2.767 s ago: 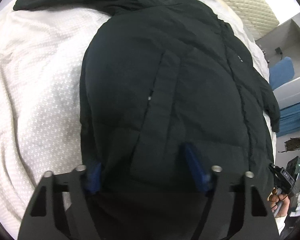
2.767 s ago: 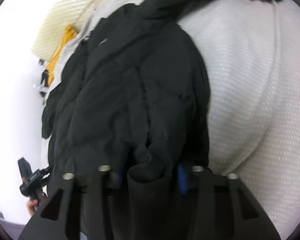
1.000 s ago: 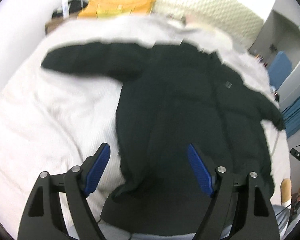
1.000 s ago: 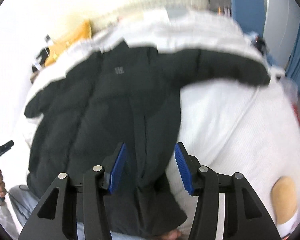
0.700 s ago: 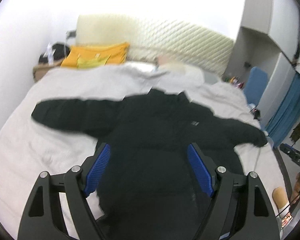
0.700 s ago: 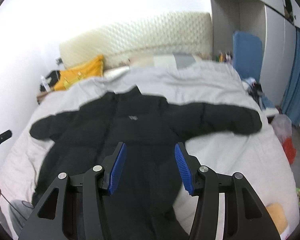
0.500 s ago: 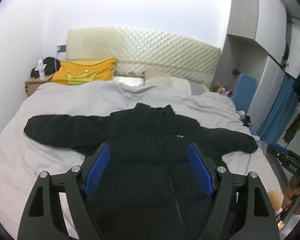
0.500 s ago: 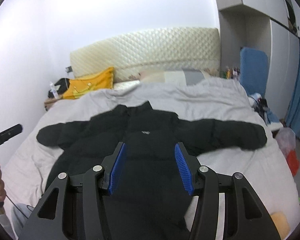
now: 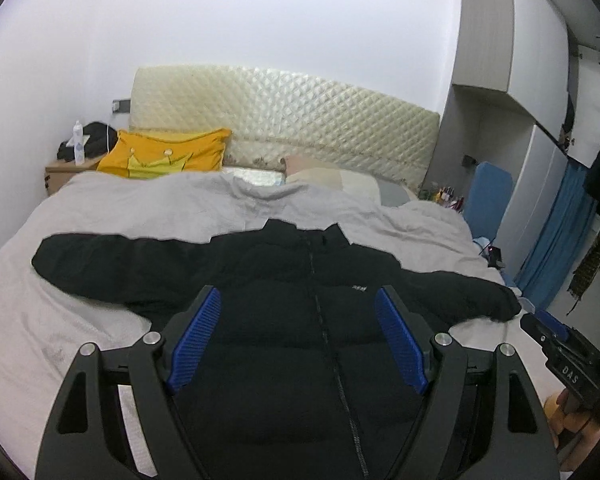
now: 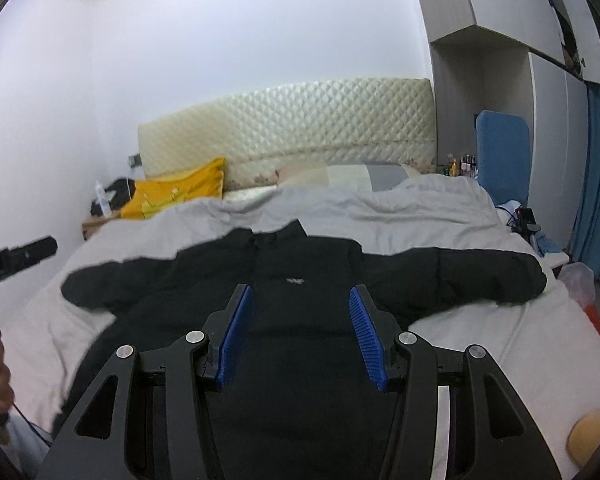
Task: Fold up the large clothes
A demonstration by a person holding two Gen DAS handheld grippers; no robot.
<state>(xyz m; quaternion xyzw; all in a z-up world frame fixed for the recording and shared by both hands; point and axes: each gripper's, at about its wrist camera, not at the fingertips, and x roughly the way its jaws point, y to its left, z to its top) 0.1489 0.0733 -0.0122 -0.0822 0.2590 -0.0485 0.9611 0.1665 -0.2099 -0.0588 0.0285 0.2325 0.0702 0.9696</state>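
A black puffer jacket (image 9: pixel 284 280) lies flat and front up on the bed, zipped, with both sleeves spread out to the sides; it also shows in the right wrist view (image 10: pixel 300 276). My left gripper (image 9: pixel 298 340) is open and empty, held above the jacket's lower half. My right gripper (image 10: pixel 300 328) is open and empty, also raised above the lower half. The left sleeve end (image 9: pixel 56 256) lies on the bedcover, and the right sleeve end (image 10: pixel 528 276) reaches near the bed's right edge.
The bed has a pale grey cover (image 9: pixel 148 200) and a quilted cream headboard (image 9: pixel 284 120). A yellow pillow (image 9: pixel 164 154) lies at the head. A nightstand (image 9: pixel 60 172) stands far left. A blue chair (image 10: pixel 500 152) and blue curtain (image 9: pixel 556 248) stand on the right.
Both grippers let go of the jacket's lower hem, opened and pulled up and back from it. The jacket now lies spread flat on the bed.
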